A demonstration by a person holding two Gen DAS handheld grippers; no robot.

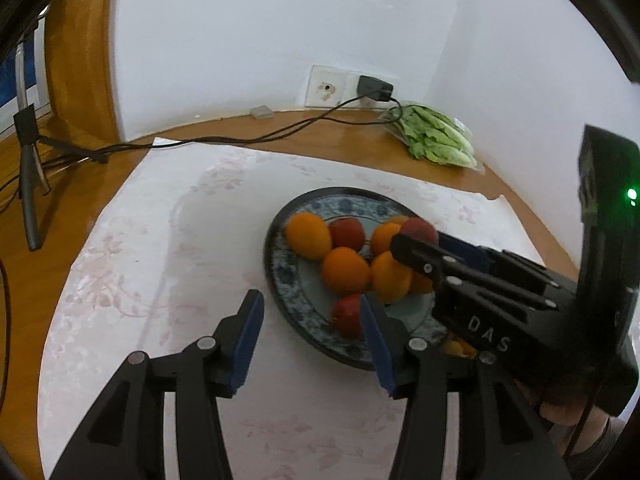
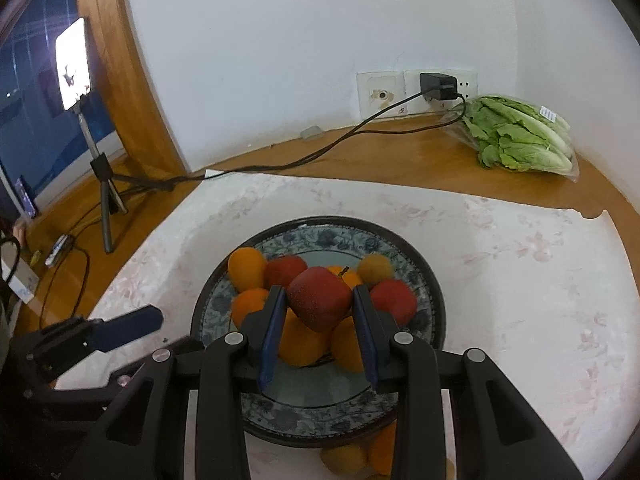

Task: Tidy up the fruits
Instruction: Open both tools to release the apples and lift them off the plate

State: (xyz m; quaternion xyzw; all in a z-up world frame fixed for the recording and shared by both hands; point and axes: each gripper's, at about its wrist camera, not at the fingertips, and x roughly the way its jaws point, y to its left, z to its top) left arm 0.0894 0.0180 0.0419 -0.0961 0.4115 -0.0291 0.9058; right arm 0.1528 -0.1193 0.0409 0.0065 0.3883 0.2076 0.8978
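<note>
On the wooden table (image 2: 380, 160), mid-cloth, sits the round blue-patterned ceramic plate (image 2: 320, 420) w/ oranges & red fruit. Our right gripper (image 2: 319, 320) pinches a red apple (image 2: 319, 298) above the pile; left gripper (image 1: 310, 340) is spread, idle by the plate's near rim. Step: placing fruit. Next, we think: lower gently, release w/o rolling others.

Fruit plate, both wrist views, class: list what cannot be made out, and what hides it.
- Fruit below the plate: right wrist view, hidden behind the right gripper; type and count unclear.
- Right gripper's red fruit: left wrist view, mostly covered, blurred.
- Phone screen: right wrist view, overexposed.
- Lettuce bag label: too small.
</note>
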